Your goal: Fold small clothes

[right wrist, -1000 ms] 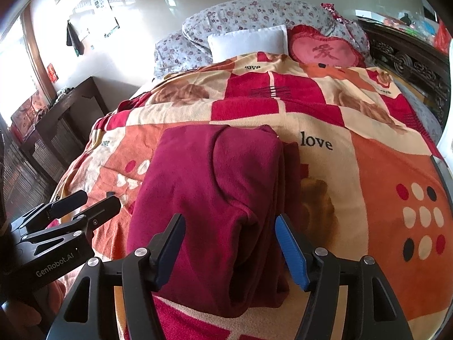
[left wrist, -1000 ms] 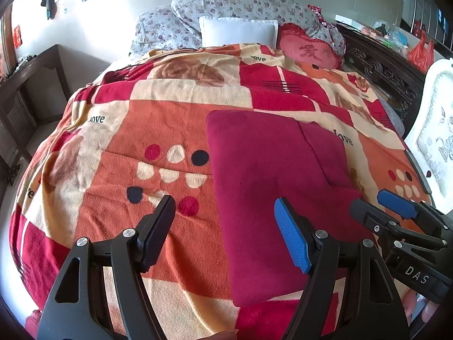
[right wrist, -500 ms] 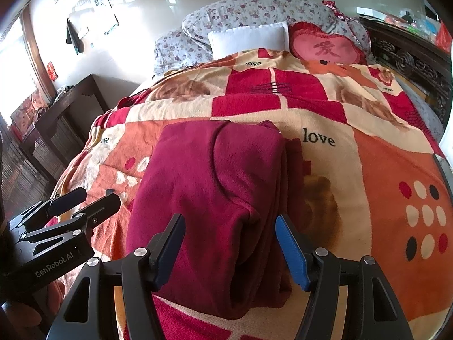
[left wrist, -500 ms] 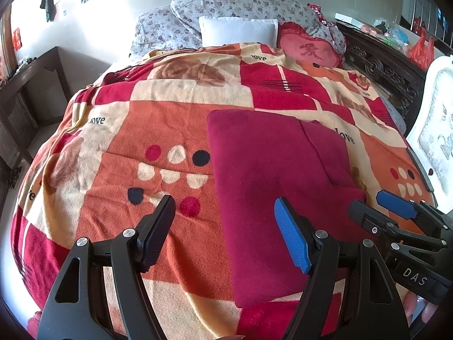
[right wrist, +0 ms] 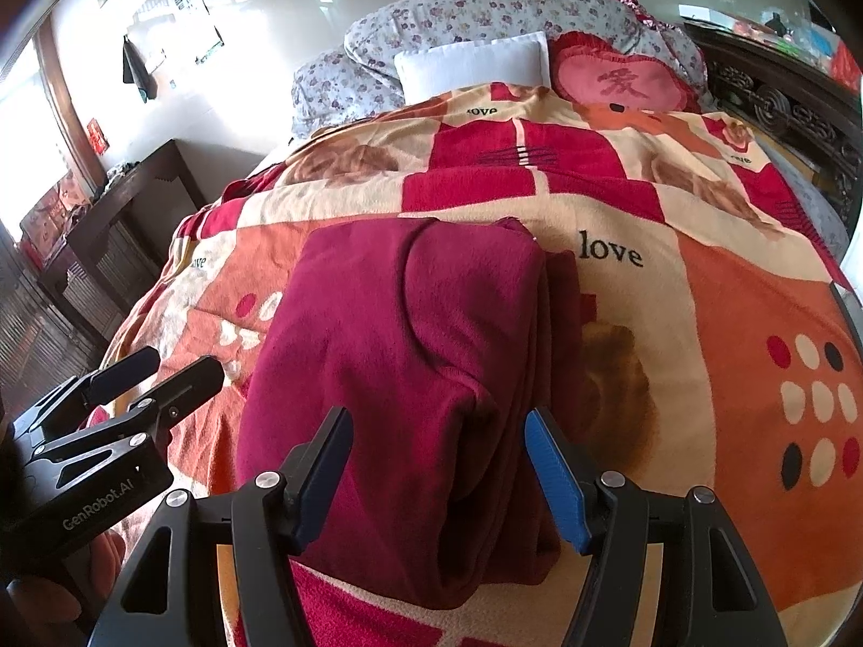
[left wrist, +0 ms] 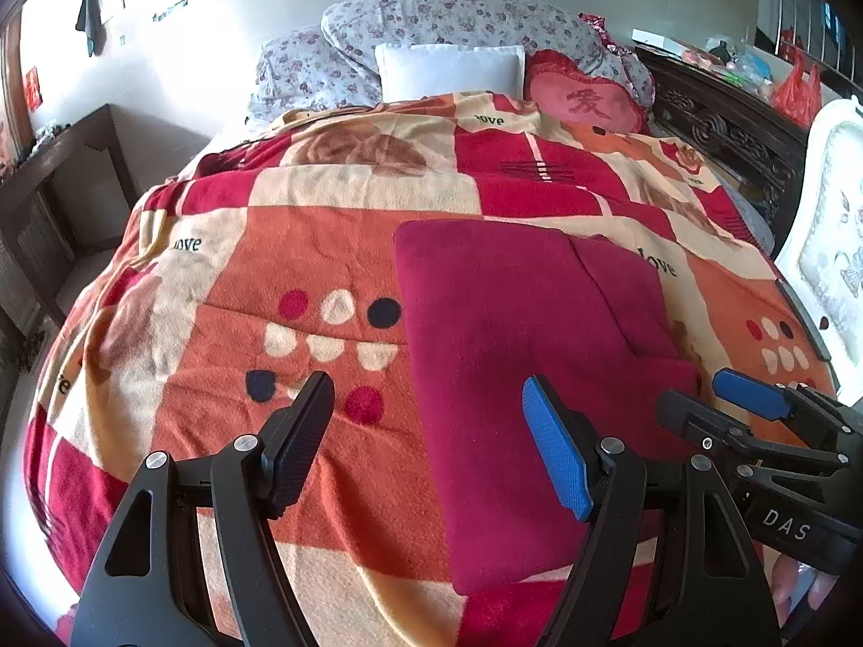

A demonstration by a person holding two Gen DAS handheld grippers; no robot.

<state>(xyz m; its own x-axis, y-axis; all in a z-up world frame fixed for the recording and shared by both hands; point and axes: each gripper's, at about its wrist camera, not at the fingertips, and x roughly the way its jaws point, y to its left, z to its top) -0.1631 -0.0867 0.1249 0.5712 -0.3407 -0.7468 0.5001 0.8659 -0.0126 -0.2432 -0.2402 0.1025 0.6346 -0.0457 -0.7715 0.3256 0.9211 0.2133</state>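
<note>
While the folded crimson fleece garment (left wrist: 518, 356) lies flat on the patchwork blanket (left wrist: 302, 248), the left gripper (left wrist: 426, 442) and right gripper (right wrist: 439, 472) hover level above its near edge, jaws spread, empty.

Bare blanket (left wrist: 226, 377) lay open left of the folded maroon garment (left wrist: 528, 366); pillows (left wrist: 447, 70) blocked the far end, a white chair (left wrist: 830, 269) the right edge.

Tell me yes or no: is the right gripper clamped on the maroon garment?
No: the right gripper is open, its fingers spread above the folded maroon garment on the blanket, pinching no fabric.
</note>
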